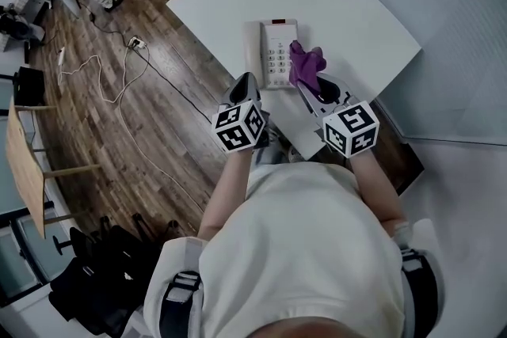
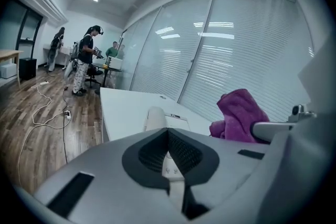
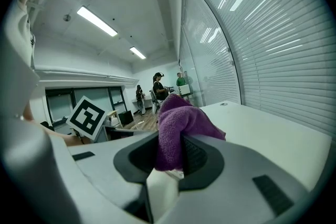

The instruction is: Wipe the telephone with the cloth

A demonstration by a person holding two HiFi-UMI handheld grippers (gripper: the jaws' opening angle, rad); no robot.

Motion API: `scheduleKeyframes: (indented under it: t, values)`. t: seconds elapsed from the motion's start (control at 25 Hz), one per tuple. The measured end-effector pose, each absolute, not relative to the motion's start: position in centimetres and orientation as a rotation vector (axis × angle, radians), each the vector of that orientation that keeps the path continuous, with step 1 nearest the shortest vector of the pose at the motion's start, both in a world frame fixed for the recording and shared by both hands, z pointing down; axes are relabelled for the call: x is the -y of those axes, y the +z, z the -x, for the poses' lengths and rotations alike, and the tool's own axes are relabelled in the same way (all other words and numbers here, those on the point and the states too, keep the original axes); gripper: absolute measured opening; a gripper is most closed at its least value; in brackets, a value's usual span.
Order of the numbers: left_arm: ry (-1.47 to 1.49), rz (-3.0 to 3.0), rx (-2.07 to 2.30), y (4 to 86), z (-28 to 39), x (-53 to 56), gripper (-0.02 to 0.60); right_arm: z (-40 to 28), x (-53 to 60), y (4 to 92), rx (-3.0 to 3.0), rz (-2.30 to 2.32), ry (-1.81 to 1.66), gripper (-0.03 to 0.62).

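A white telephone (image 1: pixel 276 53) lies on the white table (image 1: pixel 356 20), handset on its left side. My right gripper (image 1: pixel 307 85) is shut on a purple cloth (image 1: pixel 305 66), which hangs over the phone's right edge by the keypad. In the right gripper view the cloth (image 3: pixel 177 122) bulges up from between the closed jaws (image 3: pixel 170 152). My left gripper (image 1: pixel 245 81) hovers just left of the phone's near end, shut with nothing in it. In the left gripper view its jaws (image 2: pixel 168 132) meet, with the handset (image 2: pixel 156 117) ahead and the cloth (image 2: pixel 240 112) to the right.
The table's near edge is right under both grippers. White cables (image 1: pixel 119 83) trail over the wood floor on the left, beside a wooden desk (image 1: pixel 24 162) and black chairs (image 1: pixel 95 273). Several people (image 2: pixel 86 57) stand far off. A glass wall with blinds (image 2: pixel 241 44) runs behind the table.
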State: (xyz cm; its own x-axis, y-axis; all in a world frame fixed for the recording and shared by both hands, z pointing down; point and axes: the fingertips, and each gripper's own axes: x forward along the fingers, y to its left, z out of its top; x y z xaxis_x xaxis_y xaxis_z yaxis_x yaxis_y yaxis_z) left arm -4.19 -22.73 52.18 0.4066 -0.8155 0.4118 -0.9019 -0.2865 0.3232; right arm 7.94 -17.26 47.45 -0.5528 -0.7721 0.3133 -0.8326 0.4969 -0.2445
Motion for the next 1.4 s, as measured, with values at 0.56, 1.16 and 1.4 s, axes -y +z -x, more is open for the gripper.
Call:
scheduleKeyframes:
  t: [0.56, 1.16, 1.4]
  values:
    - [0.239, -2.245, 1.31, 49.6, 3.2, 17.0, 0.02, -6.3, 13.8, 45.1, 2.594, -1.414, 0.493, 0.098]
    - [0.299, -2.332, 1.185, 47.6, 7.2, 10.1, 0.02, -2.1, 7.0, 43.9, 2.521, -1.585, 0.507, 0.098]
    - [0.291, -2.312, 1.183, 47.8, 10.0, 8.0, 0.02, 0.2, 4.6, 43.8, 2.522, -1.595, 0.498, 0.098]
